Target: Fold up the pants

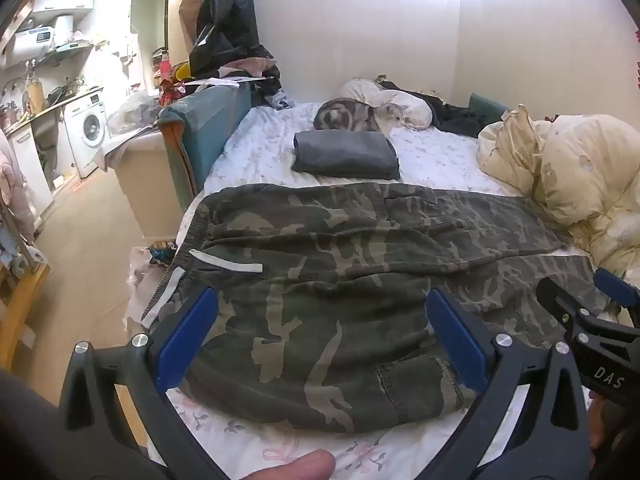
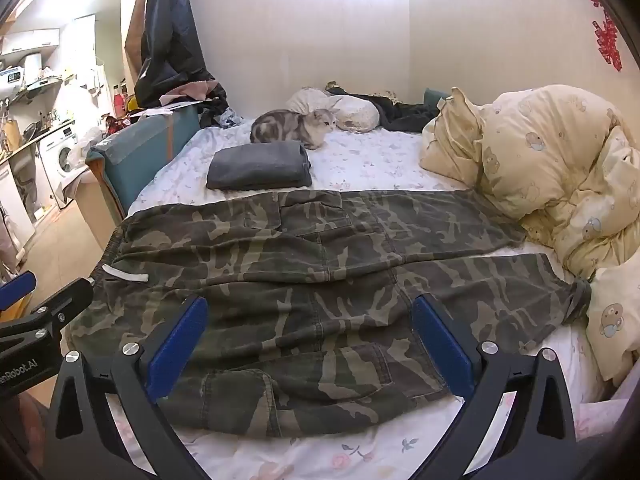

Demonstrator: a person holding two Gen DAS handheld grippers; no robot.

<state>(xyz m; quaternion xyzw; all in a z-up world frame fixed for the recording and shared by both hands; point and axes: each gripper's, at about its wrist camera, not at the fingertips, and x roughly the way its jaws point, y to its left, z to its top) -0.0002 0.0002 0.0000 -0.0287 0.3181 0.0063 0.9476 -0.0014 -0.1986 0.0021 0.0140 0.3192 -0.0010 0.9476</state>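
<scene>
Camouflage pants (image 1: 340, 264) lie spread flat across the bed, waistband at the left, both legs running right toward the duvet; they also show in the right wrist view (image 2: 320, 272). My left gripper (image 1: 322, 332) is open and empty, held over the pants' near edge by the waist half. My right gripper (image 2: 310, 336) is open and empty, held over the near leg. The right gripper shows at the right edge of the left wrist view (image 1: 592, 320); the left gripper shows at the left edge of the right wrist view (image 2: 36, 312).
A folded grey garment (image 1: 346, 154) lies behind the pants. A grey cat (image 1: 356, 116) sits behind it by a pillow (image 1: 384, 100). A bunched yellow duvet (image 2: 560, 176) fills the right side. The bed's left edge drops to the floor (image 1: 88, 248); a teal headboard (image 1: 200, 132) stands there.
</scene>
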